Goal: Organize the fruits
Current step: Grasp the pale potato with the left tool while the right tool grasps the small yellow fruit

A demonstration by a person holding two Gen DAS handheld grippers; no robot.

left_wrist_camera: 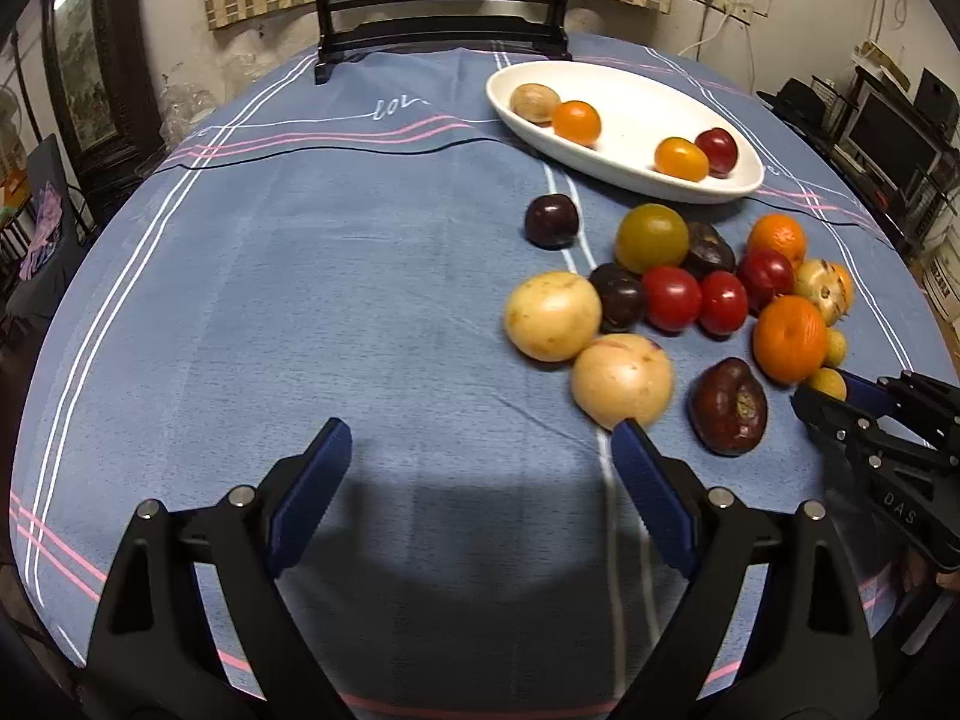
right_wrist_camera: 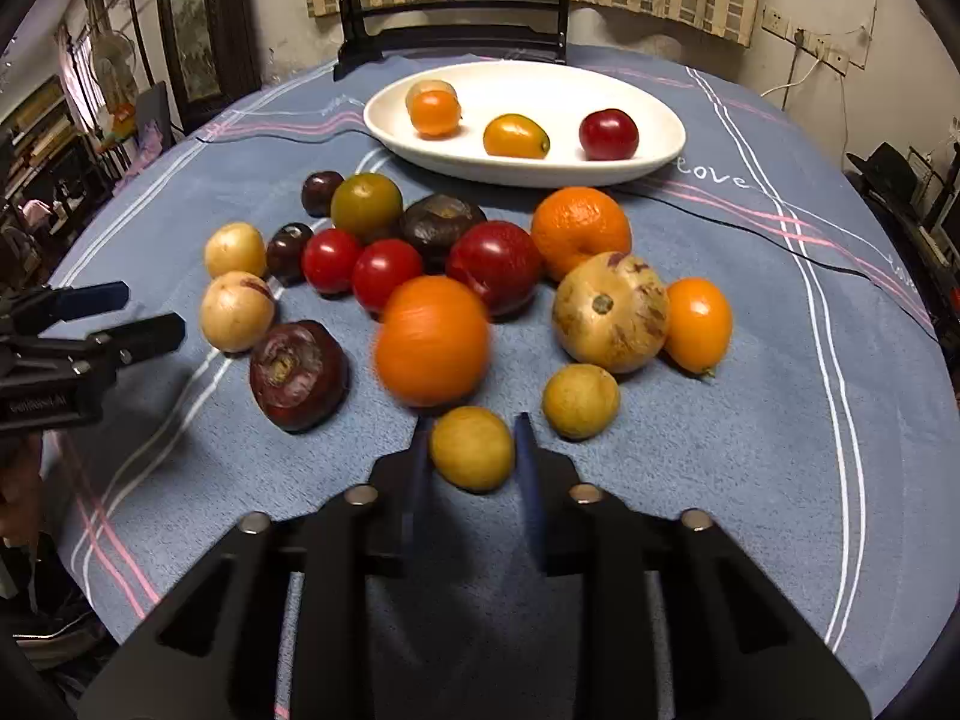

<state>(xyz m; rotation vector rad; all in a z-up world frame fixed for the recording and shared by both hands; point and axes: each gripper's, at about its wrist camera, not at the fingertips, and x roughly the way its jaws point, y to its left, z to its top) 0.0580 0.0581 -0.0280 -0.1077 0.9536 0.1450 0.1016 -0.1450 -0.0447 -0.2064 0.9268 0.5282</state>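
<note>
Right wrist: right hand-held gripper (right_wrist_camera: 472,450) clamps yellow fruit (right_wrist_camera: 472,449).

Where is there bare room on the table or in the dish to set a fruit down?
The white dish has a bare gap between the yellow-orange fruit and the dark red one. The blue cloth left of the heap is bare. The heap around the blurred orange is crowded.

A desk under a blue striped cloth (right_wrist_camera: 750,420) carries a white oval dish (right_wrist_camera: 660,147), loose fruits (right_wrist_camera: 432,339) and a dark wooden stand (right_wrist_camera: 354,54).
</note>
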